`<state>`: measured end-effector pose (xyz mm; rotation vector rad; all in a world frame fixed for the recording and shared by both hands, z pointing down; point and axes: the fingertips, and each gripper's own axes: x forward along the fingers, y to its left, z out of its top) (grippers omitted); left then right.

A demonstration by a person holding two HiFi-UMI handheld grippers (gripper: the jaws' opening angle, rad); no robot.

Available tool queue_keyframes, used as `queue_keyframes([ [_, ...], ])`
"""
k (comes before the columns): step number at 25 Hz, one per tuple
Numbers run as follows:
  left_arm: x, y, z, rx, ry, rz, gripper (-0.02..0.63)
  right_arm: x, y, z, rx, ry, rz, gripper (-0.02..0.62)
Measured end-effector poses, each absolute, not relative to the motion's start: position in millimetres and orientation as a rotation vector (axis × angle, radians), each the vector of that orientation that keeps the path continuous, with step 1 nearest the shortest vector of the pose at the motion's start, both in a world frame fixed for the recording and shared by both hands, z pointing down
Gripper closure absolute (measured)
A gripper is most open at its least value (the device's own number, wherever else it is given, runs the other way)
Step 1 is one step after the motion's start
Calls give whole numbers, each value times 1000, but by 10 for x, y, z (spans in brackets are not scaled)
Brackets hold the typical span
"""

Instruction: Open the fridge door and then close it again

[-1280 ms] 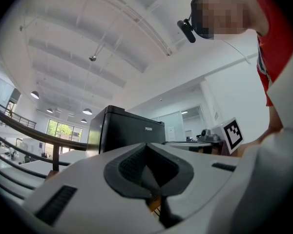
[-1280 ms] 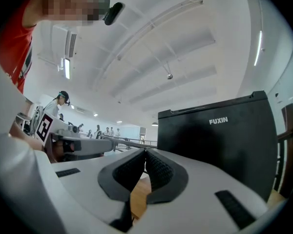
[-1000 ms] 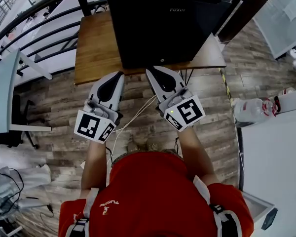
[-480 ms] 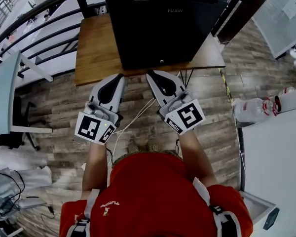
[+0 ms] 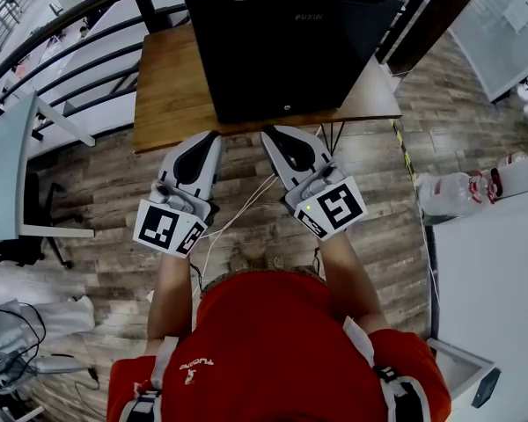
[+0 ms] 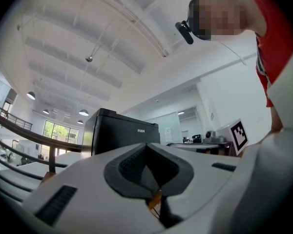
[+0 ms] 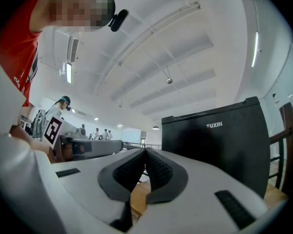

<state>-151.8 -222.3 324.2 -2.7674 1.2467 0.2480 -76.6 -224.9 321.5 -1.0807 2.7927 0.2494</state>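
Nearest to the person, the left gripper and the right gripper are side by side, each with jaws pressed fully together and holding nothing. Just beyond their tips, at 12 o'clock, is the wooden table. On it stands the black fridge, door closed, apart from both grippers

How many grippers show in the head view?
2. The left gripper and the right gripper point side by side at the black fridge, both shut and empty. None seems hidden.
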Motion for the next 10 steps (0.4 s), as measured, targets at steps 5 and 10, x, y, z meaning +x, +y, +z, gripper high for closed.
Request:
queue_keyframes([
  [5, -1507, -2213, 3244, -2765, 1247, 247, 597, -759, -2239, 3212, -1075, 2793, 252, 570],
  [10, -1490, -2192, 3240, -2765, 1245, 246, 597, -739, -2236, 3187, -1076, 2789, 252, 570],
])
